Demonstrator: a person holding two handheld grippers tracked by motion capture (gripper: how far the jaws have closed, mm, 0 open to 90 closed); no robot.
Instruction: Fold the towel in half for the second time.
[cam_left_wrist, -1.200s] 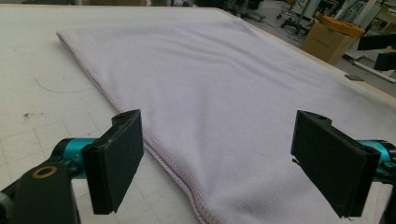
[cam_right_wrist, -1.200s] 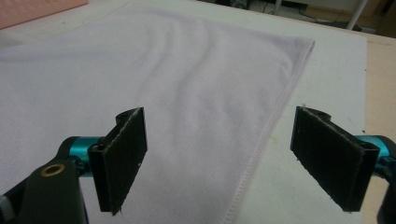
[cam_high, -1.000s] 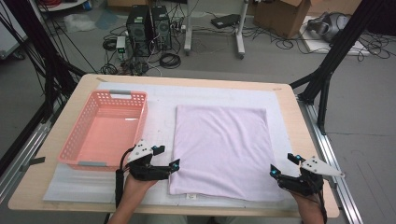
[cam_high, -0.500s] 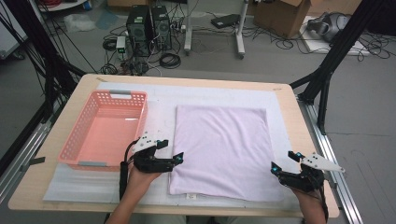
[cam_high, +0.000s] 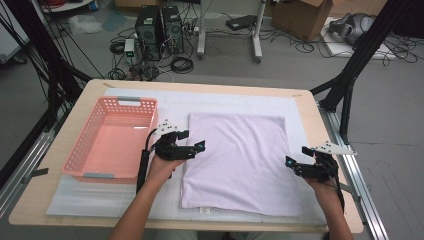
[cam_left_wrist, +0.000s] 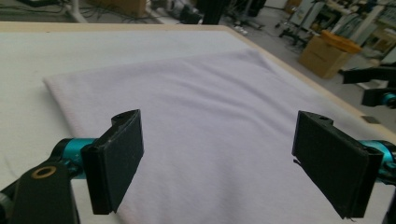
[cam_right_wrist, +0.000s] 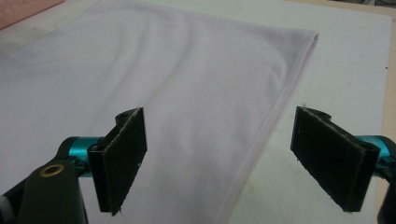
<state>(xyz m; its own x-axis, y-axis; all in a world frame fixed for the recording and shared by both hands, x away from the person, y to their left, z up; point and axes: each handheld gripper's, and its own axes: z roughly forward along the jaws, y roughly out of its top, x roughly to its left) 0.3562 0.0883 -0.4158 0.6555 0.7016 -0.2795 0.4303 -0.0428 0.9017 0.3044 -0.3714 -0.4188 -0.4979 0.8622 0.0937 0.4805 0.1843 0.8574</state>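
High view: a lilac towel is laid flat on the white mat of the desk, beside a pink basket. The left claw is held wide open over the towel's left edge; the right claw, equally wide open, is positioned at its right edge.

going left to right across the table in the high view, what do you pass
pink basket → left gripper at the cloth's left edge → pale lilac cloth lying flat → right gripper at the cloth's right edge → bare wooden table edge
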